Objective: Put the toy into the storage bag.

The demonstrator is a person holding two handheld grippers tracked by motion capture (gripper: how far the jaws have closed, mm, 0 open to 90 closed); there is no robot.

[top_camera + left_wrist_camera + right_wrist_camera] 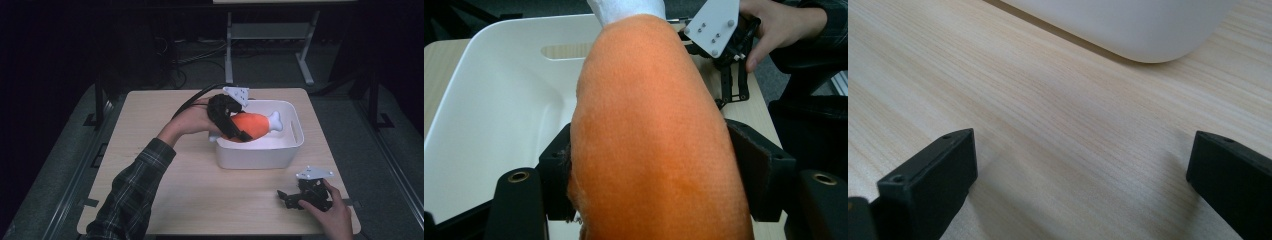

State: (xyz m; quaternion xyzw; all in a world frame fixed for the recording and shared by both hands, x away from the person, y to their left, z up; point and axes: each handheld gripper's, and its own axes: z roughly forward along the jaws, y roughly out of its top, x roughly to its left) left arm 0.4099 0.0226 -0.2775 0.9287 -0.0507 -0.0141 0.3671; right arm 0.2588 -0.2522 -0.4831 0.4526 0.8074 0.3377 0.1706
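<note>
An orange plush drumstick (252, 125) with a white bone end (276, 121) hangs over the white bin (260, 155) at the table's middle right. My left gripper (235, 129) is shut on its thick orange end, above the bin's left side. In the left gripper view the orange body (654, 130) bulges between the two black pads (756, 165), with the bin's white inside (499, 110) behind it. My right gripper (290, 198) rests low on the table near the front right corner. Its jaws stand wide apart over bare wood (1073, 150) with nothing between them.
The bin's outer wall (1128, 25) lies just ahead of my right gripper. The light wooden table (165, 190) has bare room on its left and front. A metal stand (270, 45) and cables lie on the dark floor beyond the far edge.
</note>
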